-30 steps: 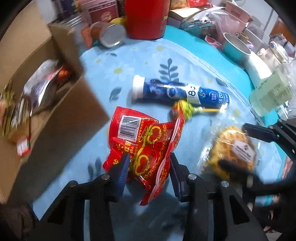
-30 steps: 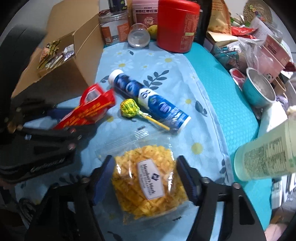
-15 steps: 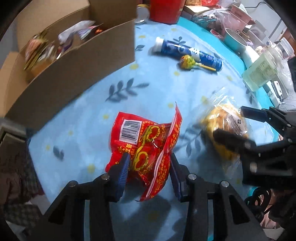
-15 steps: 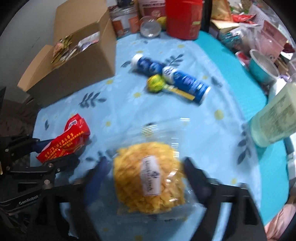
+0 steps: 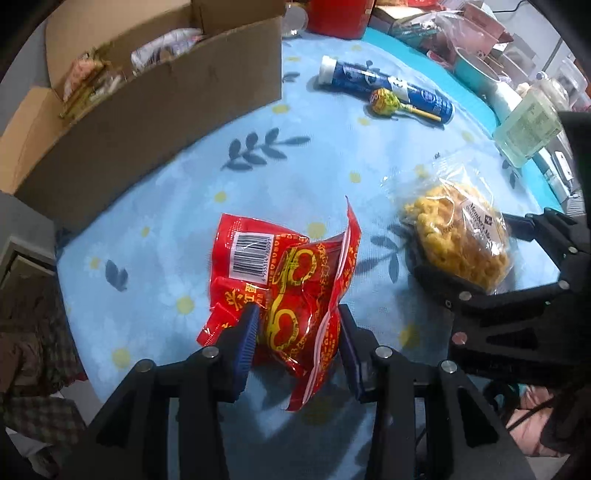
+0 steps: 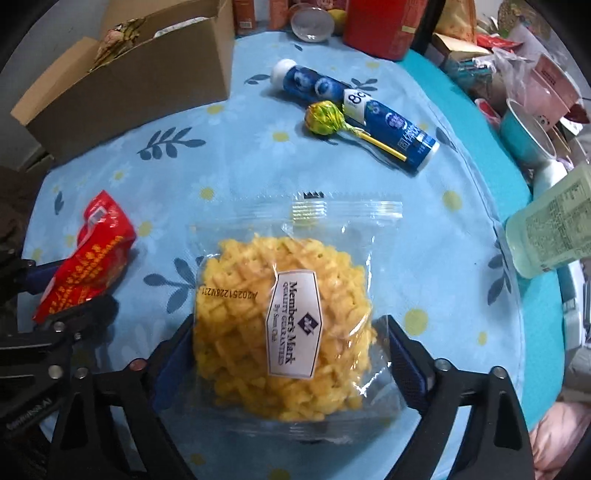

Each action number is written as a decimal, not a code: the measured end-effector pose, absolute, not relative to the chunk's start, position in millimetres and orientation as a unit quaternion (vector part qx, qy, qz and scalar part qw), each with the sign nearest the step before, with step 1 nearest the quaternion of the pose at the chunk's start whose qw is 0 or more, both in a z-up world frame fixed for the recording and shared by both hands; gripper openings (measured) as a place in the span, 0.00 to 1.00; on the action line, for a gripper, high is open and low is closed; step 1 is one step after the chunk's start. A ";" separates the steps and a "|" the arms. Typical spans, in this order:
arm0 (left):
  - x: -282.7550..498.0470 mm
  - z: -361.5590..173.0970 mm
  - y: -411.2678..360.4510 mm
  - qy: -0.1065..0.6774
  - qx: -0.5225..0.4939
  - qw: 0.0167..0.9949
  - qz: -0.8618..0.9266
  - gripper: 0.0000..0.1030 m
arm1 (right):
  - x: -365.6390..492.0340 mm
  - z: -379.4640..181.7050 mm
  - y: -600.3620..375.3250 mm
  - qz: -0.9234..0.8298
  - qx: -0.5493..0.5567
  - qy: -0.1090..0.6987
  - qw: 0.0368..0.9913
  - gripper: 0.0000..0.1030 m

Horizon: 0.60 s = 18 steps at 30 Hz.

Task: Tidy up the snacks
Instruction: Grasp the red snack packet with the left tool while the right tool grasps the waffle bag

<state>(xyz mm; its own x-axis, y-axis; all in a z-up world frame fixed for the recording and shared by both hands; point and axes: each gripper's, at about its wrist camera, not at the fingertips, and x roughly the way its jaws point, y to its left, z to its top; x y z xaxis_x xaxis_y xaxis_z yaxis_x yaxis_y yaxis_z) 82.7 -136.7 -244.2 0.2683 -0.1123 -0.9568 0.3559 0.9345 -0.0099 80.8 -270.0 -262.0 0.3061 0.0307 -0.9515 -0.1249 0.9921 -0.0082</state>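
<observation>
My left gripper [image 5: 297,332] is shut on a red snack packet [image 5: 288,280] and holds it above the blue flowered cloth. My right gripper [image 6: 291,354] is shut on a clear bag of yellow snacks [image 6: 284,321]. That bag also shows at the right in the left wrist view [image 5: 461,236]. The red packet shows at the left in the right wrist view [image 6: 88,254]. An open cardboard box [image 5: 147,107] with several snacks inside stands at the back left. A blue tube [image 6: 354,114] and a lollipop [image 6: 325,118] lie on the cloth beyond.
A red canister [image 6: 384,26], jars and cluttered packets line the table's far edge. A teal bowl [image 6: 524,129] and a pale green bottle [image 6: 554,229] stand at the right. The table edge drops off at the lower left.
Both grippers have pulled back and risen with their packets. The box, tube and lollipop now lie farther off.
</observation>
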 end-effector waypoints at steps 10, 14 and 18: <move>87.6 -235.8 -126.4 0.573 0.091 0.800 -0.155 0.39 | 68.2 -254.1 -265.9 0.056 -0.019 0.578 0.814 0.66; 82.7 -226.1 -111.5 0.573 0.072 0.801 -0.160 0.39 | 65.2 -247.8 -270.5 0.056 0.016 0.580 0.813 0.65; 75.7 -218.4 -109.9 0.569 0.065 0.804 -0.160 0.39 | 54.7 -239.3 -265.2 0.058 0.026 0.574 0.816 0.65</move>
<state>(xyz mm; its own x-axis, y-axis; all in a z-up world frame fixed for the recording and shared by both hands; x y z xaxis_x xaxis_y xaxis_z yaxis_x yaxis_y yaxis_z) 75.7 -109.9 -218.4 0.3003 -0.1839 -0.9360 0.3317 0.9401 -0.0783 54.7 -265.2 -239.3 0.3340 0.1246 -0.9343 -0.0650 0.9919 0.1090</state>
